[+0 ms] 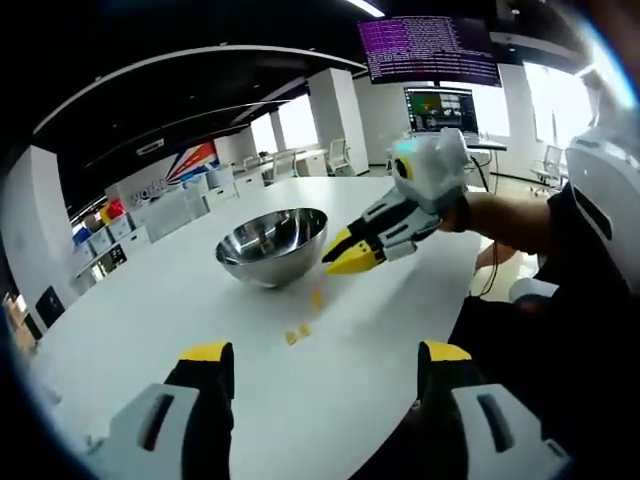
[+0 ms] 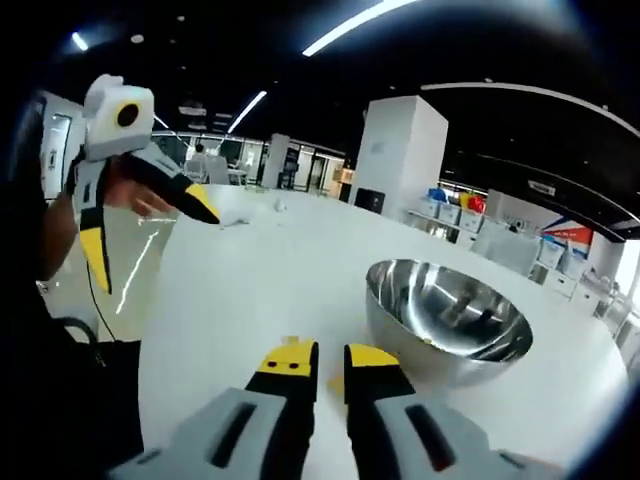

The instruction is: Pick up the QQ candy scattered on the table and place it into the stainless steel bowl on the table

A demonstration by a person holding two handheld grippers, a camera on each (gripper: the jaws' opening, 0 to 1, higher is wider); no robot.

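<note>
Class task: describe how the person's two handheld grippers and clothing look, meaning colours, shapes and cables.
Both the left gripper and right gripper have pale grey bodies, black jaws and yellow tips. A thin dark cable hangs by the left one in the right gripper view. The person's clothing is dark.

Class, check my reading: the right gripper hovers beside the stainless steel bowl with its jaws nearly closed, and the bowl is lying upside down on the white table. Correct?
One error: the stainless steel bowl stands upright, its open, shiny inside showing in the right gripper view. The right gripper is indeed beside it, jaws nearly closed, above the white table.

Shiny stainless steel bowl (image 1: 272, 244) stands upright on the white table, small yellow candies (image 1: 298, 333) scattered nearby.
</note>
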